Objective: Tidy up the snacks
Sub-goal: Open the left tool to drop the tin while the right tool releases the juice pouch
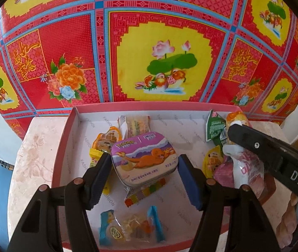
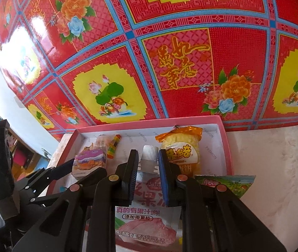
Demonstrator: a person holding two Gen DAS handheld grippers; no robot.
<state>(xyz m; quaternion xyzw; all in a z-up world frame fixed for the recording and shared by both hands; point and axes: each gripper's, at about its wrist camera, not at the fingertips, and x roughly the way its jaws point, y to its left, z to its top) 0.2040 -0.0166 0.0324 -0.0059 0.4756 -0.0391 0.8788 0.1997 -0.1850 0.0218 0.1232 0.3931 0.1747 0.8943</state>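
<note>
Left gripper (image 1: pixel 143 168), fingers spread, brackets the purple tin (image 1: pixel 144 158) inside the pink-rimmed box (image 1: pixel 65 138). Right gripper (image 2: pixel 148 168) is clamped on the white-capped jelly pouch (image 2: pixel 146 214), beside the orange-wrapped cake (image 2: pixel 180 147).

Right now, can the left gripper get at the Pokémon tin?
Probably yes. The left gripper is open, its jaws standing either side of the Pokémon tin in the pink box. Nothing lies between them; the right gripper holds the jelly pouch off to the side.

Black tongs (image 1: pixel 144 166), blue ribbed pads (image 1: pixel 187 180), copper rivets, seemingly "DAS" lettering.
</note>
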